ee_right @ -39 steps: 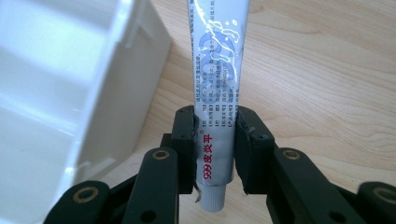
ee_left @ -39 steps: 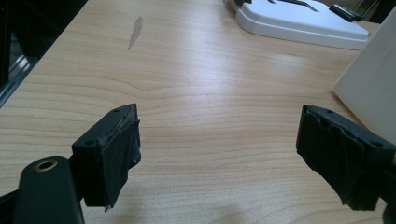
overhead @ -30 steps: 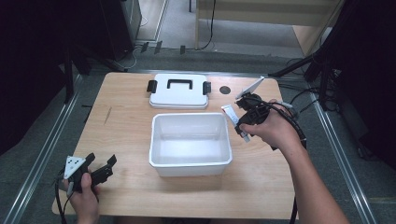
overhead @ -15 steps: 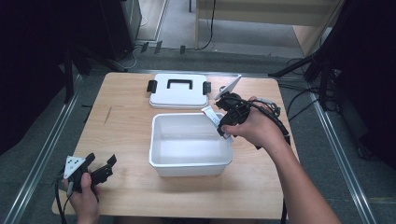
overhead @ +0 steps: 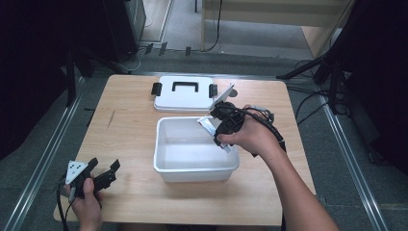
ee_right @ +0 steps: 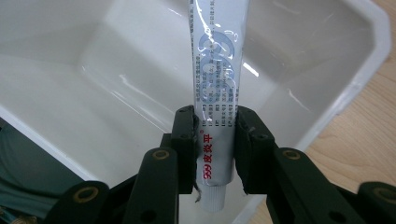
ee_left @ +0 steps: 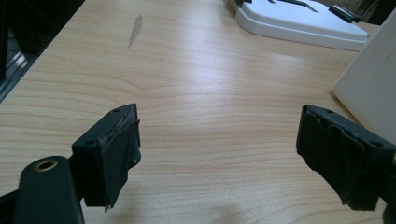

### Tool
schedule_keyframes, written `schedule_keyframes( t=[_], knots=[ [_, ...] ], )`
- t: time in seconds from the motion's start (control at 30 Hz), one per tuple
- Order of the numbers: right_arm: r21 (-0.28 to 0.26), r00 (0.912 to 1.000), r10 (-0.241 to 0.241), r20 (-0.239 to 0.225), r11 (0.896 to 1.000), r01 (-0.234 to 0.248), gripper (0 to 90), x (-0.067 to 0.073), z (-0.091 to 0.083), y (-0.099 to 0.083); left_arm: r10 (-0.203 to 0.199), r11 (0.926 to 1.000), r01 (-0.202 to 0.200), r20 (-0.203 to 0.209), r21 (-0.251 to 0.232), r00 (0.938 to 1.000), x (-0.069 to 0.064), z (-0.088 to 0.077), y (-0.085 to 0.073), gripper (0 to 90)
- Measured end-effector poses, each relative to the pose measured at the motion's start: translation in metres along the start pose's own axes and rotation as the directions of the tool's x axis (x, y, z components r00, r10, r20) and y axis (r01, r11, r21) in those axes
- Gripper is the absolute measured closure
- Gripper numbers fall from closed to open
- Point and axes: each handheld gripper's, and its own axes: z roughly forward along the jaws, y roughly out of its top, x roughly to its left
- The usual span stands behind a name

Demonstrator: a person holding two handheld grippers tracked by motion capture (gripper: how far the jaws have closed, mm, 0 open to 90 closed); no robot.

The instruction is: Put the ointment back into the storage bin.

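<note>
Jaws of the right gripper (ee_right: 215, 140) are clenching a white tube (ee_right: 215, 88) over the tub (ee_right: 327, 93); up close, red "999" lettering is showing. Left gripper (ee_left: 219, 154) is gaping, resting on the table (ee_left: 187, 70).

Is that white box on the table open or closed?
Open. The white box has no cover on it; its lid lies flat on the table behind it.

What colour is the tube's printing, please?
Blue and red on the white tube, clearest in the right gripper view.
</note>
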Motion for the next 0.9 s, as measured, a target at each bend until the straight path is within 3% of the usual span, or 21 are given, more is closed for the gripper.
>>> schedule_keyframes(
  t=[0.3, 0.9],
  knots=[
    [0.031, 0.9998, -0.014, -0.015, 0.999, 0.014, 72.5, 0.003, 0.020, 0.001, 0.002, 1.0000, -0.002, -0.001, 0.002, 1.0000, 0.000, 0.000, 0.000, 14.4],
    [0.071, 0.9992, -0.031, 0.025, 0.997, 0.029, 72.4, -0.001, 0.058, 0.002, 0.001, 1.0000, -0.001, -0.001, 0.001, 1.0000, 0.000, 0.000, 0.000, 14.4]
  ],
)
